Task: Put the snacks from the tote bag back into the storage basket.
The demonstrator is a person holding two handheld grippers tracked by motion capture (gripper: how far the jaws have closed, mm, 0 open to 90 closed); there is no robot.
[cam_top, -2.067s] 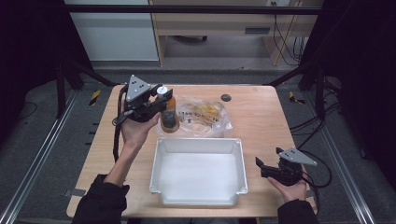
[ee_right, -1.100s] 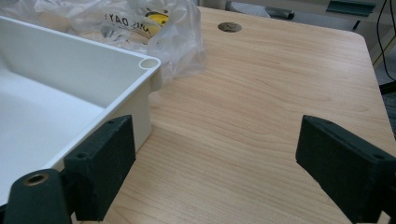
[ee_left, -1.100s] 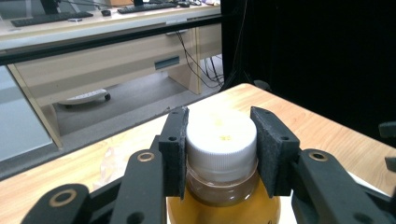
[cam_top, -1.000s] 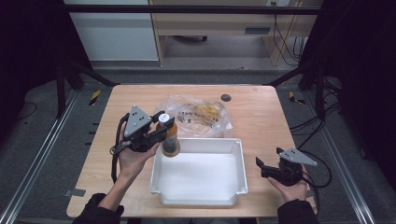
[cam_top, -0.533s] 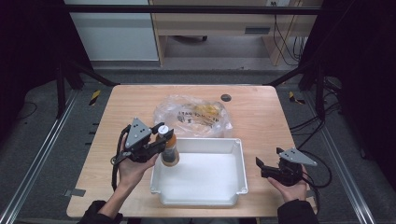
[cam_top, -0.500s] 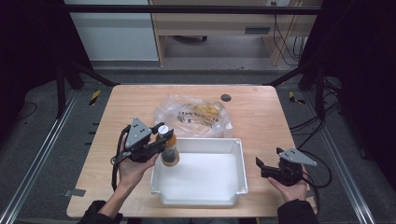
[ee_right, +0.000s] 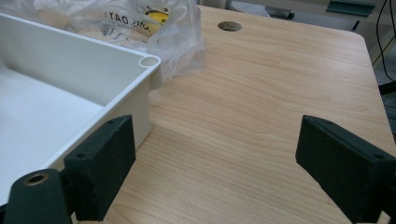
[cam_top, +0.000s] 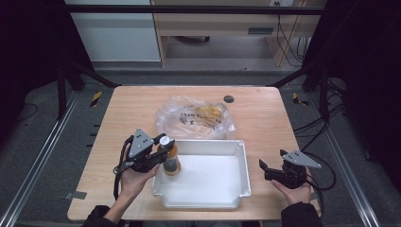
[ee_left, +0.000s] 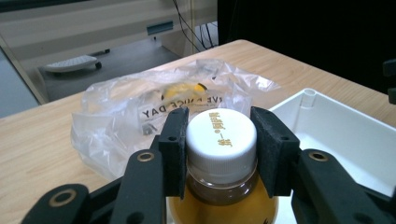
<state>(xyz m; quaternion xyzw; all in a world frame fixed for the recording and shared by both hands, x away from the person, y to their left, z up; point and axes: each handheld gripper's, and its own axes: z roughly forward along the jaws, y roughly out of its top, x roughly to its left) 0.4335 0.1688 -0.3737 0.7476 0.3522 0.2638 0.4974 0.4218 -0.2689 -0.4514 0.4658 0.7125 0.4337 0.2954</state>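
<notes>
My left gripper (cam_top: 158, 152) is shut on a bottle (cam_top: 170, 158) of orange liquid with a white cap (ee_left: 221, 135). The jaws clamp the cap from both sides. The bottle stands upright inside the left end of the white tub (cam_top: 208, 196); whether it touches the floor of the tub I cannot tell. My right gripper (cam_top: 268, 171) rests open on the table just right of the tub, its jaws wide apart with nothing between them. In the right gripper view the tub's corner (ee_right: 149, 63) sits beside the left pad (ee_right: 103, 163).
A crumpled clear plastic bag (cam_top: 196, 117) with yellow items inside lies behind the tub. A small dark round hole (cam_top: 229, 99) marks the table's far side. Bare wood (ee_right: 243, 116) stretches to the right of the tub. Cables trail off the right edge.
My left gripper has carried the bottle from beside the bag toward me and to the right, over the tub's left rim and down into it. The right gripper has stayed still.
</notes>
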